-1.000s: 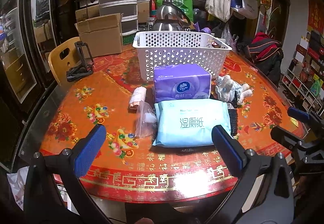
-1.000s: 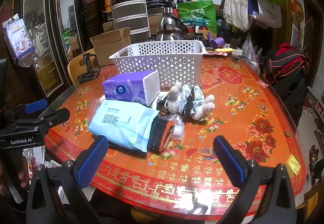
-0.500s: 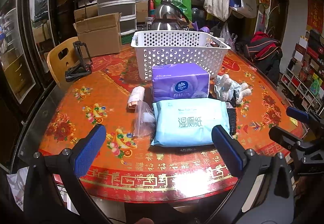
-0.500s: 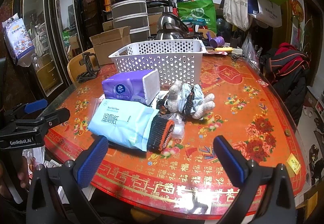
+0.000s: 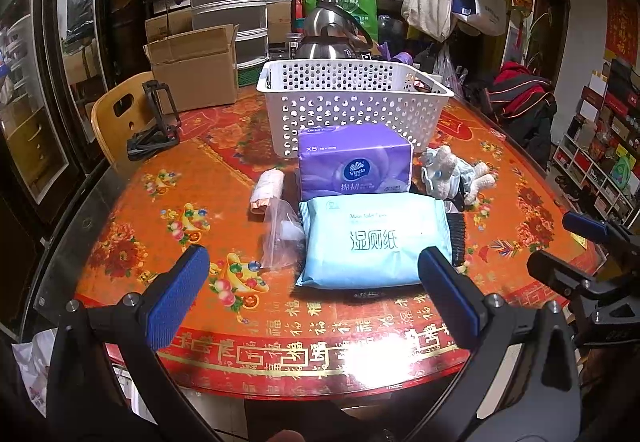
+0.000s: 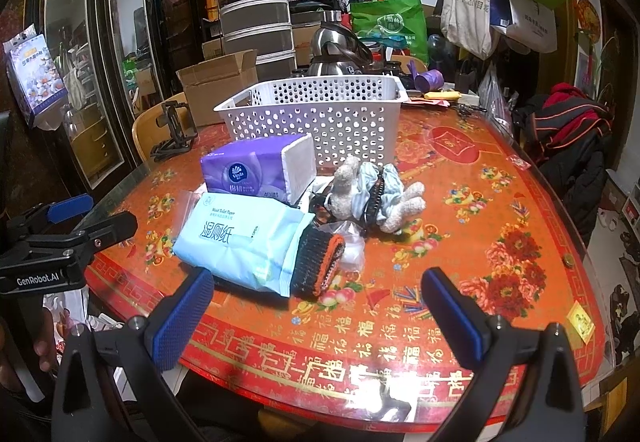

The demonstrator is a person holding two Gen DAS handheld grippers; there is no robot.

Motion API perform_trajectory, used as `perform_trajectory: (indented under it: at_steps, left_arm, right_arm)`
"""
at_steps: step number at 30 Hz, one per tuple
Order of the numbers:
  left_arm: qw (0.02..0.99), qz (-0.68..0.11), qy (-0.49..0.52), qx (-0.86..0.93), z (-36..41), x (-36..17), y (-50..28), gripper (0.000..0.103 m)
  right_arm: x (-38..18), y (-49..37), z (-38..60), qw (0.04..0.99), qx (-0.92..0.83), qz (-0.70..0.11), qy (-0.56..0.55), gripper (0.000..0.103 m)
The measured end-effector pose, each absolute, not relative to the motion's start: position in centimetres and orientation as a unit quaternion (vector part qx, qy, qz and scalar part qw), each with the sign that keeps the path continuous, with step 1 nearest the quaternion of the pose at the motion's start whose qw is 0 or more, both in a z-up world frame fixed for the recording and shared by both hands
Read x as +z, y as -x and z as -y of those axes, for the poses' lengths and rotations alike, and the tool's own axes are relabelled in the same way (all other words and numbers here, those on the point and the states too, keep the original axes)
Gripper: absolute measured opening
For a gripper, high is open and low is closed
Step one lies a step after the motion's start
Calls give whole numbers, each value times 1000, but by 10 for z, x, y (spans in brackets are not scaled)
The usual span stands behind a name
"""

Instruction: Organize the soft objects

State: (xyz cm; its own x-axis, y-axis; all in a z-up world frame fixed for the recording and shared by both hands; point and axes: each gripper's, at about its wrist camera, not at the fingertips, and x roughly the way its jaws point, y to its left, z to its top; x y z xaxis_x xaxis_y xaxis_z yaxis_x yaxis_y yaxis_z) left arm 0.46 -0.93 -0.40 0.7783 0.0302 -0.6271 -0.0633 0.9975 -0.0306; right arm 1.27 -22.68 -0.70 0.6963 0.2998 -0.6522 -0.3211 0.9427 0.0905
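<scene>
Both tools hang at the near edge of the surface (image 5: 132,202) with jaws spread wide and nothing between them: the left tool (image 5: 312,294) faces the pile head-on, the right tool (image 6: 318,316) views it from farther right. A pale blue wipes pack (image 5: 376,242) lies nearest, flat, with a purple tissue pack (image 5: 356,166) just behind it and touching it. Behind that stands a white basket (image 5: 352,102) (its inside is hidden from here). Left of the wipes lie a clear bag (image 5: 280,234) and a small pink roll (image 5: 267,188). At the wipes' right end rests a black-and-orange knit piece (image 6: 318,262), touching the pack. A plush toy (image 6: 376,198) in blue cloth lies right of the tissues, near the basket's front wall. A black stand (image 5: 154,130) sits well apart at far left.
</scene>
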Motion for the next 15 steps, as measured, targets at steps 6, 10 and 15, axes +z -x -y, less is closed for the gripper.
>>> perform_trajectory:
  at_steps: [6, 10, 15]
  left_arm:
    - [942, -332, 26, 24, 10, -4, -5, 103]
    - [942, -333, 26, 24, 10, -4, -4, 103]
    - [943, -330, 33, 20, 6, -8, -6, 103]
  right_arm:
    - [-7, -13, 227, 921, 168, -351, 15, 103]
    - [-7, -13, 227, 921, 169, -351, 15, 103]
    - [-5, -15, 228, 929, 183, -323, -2, 103]
